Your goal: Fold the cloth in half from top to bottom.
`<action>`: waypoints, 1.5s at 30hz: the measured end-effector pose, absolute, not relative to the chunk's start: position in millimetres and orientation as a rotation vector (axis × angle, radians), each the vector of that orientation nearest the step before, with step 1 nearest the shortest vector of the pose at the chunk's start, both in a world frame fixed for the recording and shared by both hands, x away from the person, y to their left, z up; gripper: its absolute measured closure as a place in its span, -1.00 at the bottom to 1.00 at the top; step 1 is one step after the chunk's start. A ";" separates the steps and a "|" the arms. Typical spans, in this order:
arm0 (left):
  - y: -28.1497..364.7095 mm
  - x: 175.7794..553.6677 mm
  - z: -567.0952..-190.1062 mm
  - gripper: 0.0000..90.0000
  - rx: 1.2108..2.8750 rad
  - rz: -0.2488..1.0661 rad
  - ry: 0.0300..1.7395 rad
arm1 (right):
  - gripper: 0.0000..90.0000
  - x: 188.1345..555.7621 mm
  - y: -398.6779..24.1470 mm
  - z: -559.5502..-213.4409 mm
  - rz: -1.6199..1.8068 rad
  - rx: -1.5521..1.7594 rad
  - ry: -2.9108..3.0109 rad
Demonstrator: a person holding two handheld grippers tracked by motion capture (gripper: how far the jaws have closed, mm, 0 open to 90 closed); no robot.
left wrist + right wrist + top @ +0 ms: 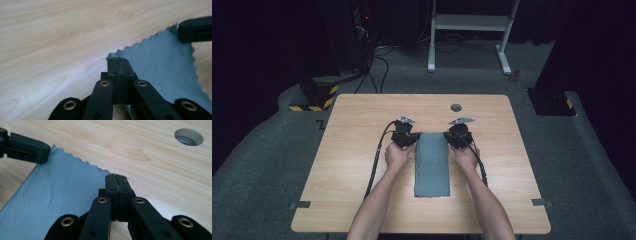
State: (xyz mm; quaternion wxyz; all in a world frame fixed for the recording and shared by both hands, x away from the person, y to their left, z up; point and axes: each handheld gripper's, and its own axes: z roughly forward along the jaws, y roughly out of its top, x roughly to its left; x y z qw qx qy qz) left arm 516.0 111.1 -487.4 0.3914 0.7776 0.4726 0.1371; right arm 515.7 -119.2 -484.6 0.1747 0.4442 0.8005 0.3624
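Note:
A grey-blue cloth (432,162) lies as a long folded strip on the wooden table (357,155), its short zigzag edge at the far end. My left gripper (415,136) is at the cloth's far left corner. In the left gripper view the left gripper (117,60) has its jaws pressed together with the corner of the cloth (160,62) pinched between the tips. My right gripper (447,136) is at the far right corner. In the right gripper view the right gripper (115,177) is likewise shut on the edge of the cloth (57,187).
A round cable hole (456,107) sits in the table beyond the grippers. Tape marks (301,204) lie near the table's front corners. Behind the table stand a white desk frame (469,22) and cables on the grey floor.

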 end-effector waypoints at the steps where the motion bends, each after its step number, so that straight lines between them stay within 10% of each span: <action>1: 109.4 515.9 -483.5 0.99 1.977 0.355 1.182 | 0.99 516.7 -122.5 -483.1 1.044 1.259 2.262; 45: 116.8 456.1 -500.7 0.99 2.100 0.300 1.007 | 0.99 460.4 -136.9 -500.4 1.120 1.159 2.418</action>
